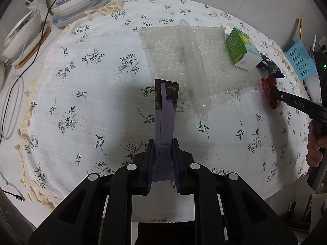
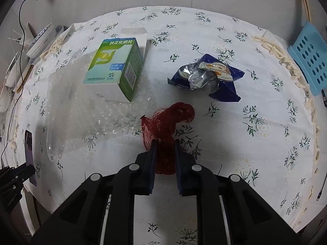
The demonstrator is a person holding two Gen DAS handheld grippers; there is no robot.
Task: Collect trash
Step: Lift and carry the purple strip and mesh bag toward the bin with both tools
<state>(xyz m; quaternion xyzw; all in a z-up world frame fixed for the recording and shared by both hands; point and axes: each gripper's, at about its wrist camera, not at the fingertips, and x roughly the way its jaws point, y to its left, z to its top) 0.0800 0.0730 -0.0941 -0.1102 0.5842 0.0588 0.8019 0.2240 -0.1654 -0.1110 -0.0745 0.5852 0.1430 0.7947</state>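
A: On the floral tablecloth [image 2: 235, 132], which items lie loose?

B: A green and white carton [image 2: 116, 65] rests partly on a bubble-wrap sheet [image 2: 98, 118]. A clear plastic sleeve [image 1: 194, 67] lies across that sheet. A crumpled blue and silver wrapper [image 2: 206, 77] sits apart from the carton, toward the blue perforated basket [image 2: 310, 59] at the table edge.

A: State of the left gripper [image 1: 162, 143]?

B: Jaws nearly closed. The pads clamp the lower end of a purple sachet [image 1: 165, 110], which stands upright between them, clear of the cloth.

A: State of the right gripper [image 2: 165, 143]?

B: Jaws drawn close together, pressing on a bunched red mesh net [image 2: 167, 122]. The net's lower part sits between the pads; its upper part curls out ahead of the fingertips, just beside the bubble-wrap edge. Whether it is lifted off the cloth cannot be told.

A: Other items?

B: Stacked bowls [image 1: 77, 0] at the far left edge, off the cloth. A hand [image 1: 314, 149] grips the right gripper's handle.
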